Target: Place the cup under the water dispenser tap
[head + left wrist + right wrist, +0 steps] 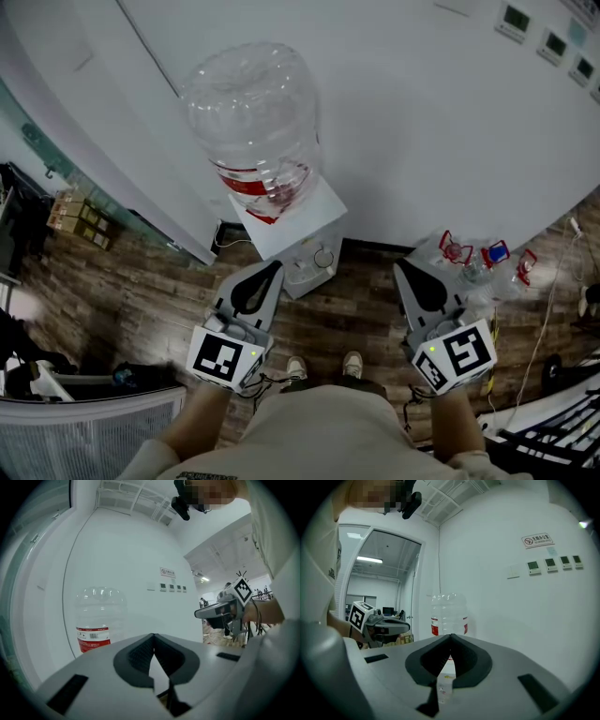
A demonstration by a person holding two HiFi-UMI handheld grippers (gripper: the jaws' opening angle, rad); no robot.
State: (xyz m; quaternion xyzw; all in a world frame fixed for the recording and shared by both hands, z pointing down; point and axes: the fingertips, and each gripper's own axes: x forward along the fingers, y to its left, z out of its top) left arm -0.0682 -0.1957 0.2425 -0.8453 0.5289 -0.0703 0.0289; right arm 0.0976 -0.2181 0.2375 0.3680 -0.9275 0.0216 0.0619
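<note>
A white water dispenser (307, 251) stands against the wall with a big clear bottle (253, 122) with a red label on top. No cup shows in any view. My left gripper (275, 266) is held level just left of the dispenser, its jaws shut with nothing between them. My right gripper (397, 266) hangs to the dispenser's right, also shut and empty. In the left gripper view the bottle (96, 620) lies ahead to the left of the jaw tips (153, 635). In the right gripper view the bottle (449, 613) is straight ahead above the tips (450, 635).
Several empty clear jugs with red and blue caps (478, 255) lie on the wooden floor to the right. Cardboard boxes (80, 220) sit by the glass wall at left. Cables (553, 309) run along the right. The person's shoes (323, 366) are in front of the dispenser.
</note>
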